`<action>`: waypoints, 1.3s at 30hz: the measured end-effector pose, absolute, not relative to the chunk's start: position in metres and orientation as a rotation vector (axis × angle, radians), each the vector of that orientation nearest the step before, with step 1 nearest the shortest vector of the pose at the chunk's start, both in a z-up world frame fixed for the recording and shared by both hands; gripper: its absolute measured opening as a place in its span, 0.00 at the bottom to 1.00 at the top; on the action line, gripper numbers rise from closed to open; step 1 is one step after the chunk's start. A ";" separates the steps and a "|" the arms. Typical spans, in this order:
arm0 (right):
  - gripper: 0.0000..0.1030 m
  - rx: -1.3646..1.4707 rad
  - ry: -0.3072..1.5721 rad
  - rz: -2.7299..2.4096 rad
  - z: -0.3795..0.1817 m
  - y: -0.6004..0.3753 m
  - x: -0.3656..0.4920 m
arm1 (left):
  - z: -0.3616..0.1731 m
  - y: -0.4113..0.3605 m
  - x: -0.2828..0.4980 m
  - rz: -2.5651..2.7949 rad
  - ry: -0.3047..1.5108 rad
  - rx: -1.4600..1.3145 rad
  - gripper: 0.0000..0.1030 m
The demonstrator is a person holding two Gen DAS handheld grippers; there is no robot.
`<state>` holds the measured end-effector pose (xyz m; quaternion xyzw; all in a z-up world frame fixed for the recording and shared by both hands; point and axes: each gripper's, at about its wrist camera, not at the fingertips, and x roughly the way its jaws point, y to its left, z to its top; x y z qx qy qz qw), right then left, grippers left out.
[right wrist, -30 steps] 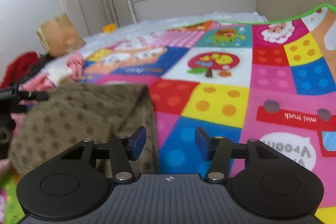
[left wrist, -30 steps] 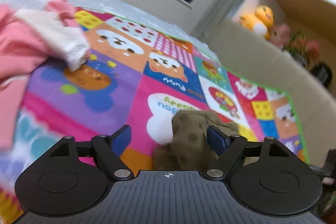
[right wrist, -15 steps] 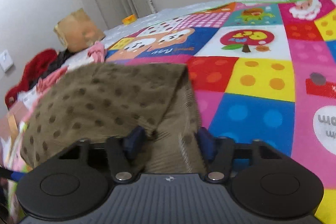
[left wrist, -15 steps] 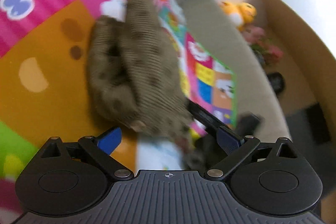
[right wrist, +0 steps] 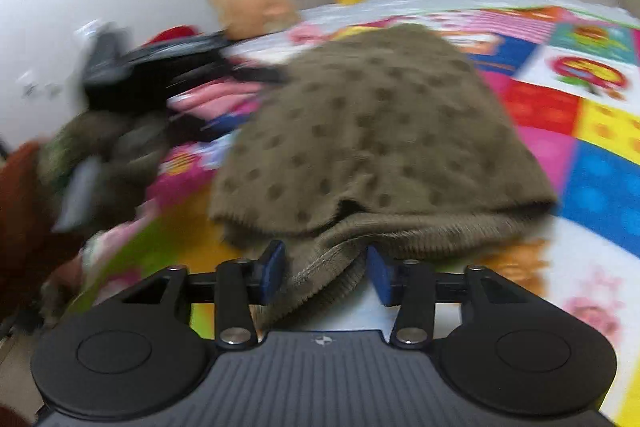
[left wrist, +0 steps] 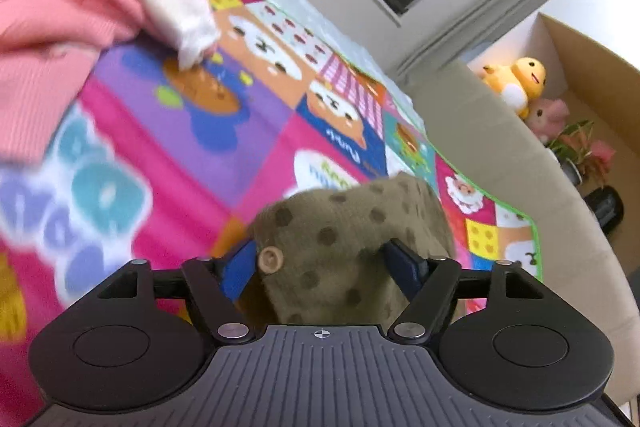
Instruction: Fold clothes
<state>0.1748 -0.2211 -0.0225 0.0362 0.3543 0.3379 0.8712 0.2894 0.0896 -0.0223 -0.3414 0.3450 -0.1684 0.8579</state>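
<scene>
An olive knit garment with dark dots (left wrist: pixel 340 227) lies bunched on the colourful play mat (left wrist: pixel 248 131). My left gripper (left wrist: pixel 324 263) has thick folds of it filling the wide gap between its fingers, beside a tan button (left wrist: pixel 270 259). In the right wrist view the garment (right wrist: pixel 372 115) domes up over the mat (right wrist: pixel 600 131). Its ribbed hem runs into my right gripper (right wrist: pixel 326 273), which is shut on it. The left gripper is a black blur at the garment's far left edge there.
Pink clothes (left wrist: pixel 52 11) and a white piece (left wrist: pixel 176 15) are heaped at the mat's far left. A beige sofa (left wrist: pixel 500 147) borders the right side, with plush toys (left wrist: pixel 520 79) and a cardboard box (left wrist: pixel 592 59) behind. A brown paper bag (right wrist: pixel 252 3) stands by the wall.
Both grippers have closed in on the olive garment. The right one went from beside it to gripping its hem. The left swung back level, and the garment now bulges upward.
</scene>
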 end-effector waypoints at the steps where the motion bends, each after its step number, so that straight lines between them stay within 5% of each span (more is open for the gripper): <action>1: 0.48 0.068 0.724 0.725 -0.017 -0.221 0.171 | -0.020 0.093 0.294 -0.355 0.724 -0.718 0.76; 7: 0.81 0.079 0.541 0.609 0.025 -0.267 0.187 | -0.013 0.106 0.270 -0.430 0.706 -0.778 0.90; 14: 0.81 0.187 0.590 0.509 0.004 -0.290 0.281 | -0.035 0.059 0.241 -0.576 0.801 -0.721 0.92; 16: 0.80 0.211 0.653 0.522 -0.017 -0.279 0.302 | -0.042 0.053 0.241 -0.569 0.810 -0.703 0.84; 19: 0.43 0.283 0.742 0.573 -0.048 -0.262 0.310 | -0.050 0.059 0.246 -0.549 0.821 -0.727 0.66; 23: 0.36 0.342 0.736 0.597 -0.053 -0.254 0.273 | -0.054 0.073 0.247 -0.554 0.821 -0.752 0.61; 33: 0.34 0.130 0.691 0.506 -0.025 -0.266 0.206 | -0.028 0.076 0.224 -0.540 0.787 -0.540 0.63; 37: 0.53 0.005 0.696 0.355 -0.032 -0.283 0.208 | -0.022 0.067 0.199 -0.478 0.774 -0.344 0.75; 39: 0.53 -0.005 0.700 0.323 -0.034 -0.287 0.202 | -0.022 0.068 0.190 -0.470 0.770 -0.323 0.77</action>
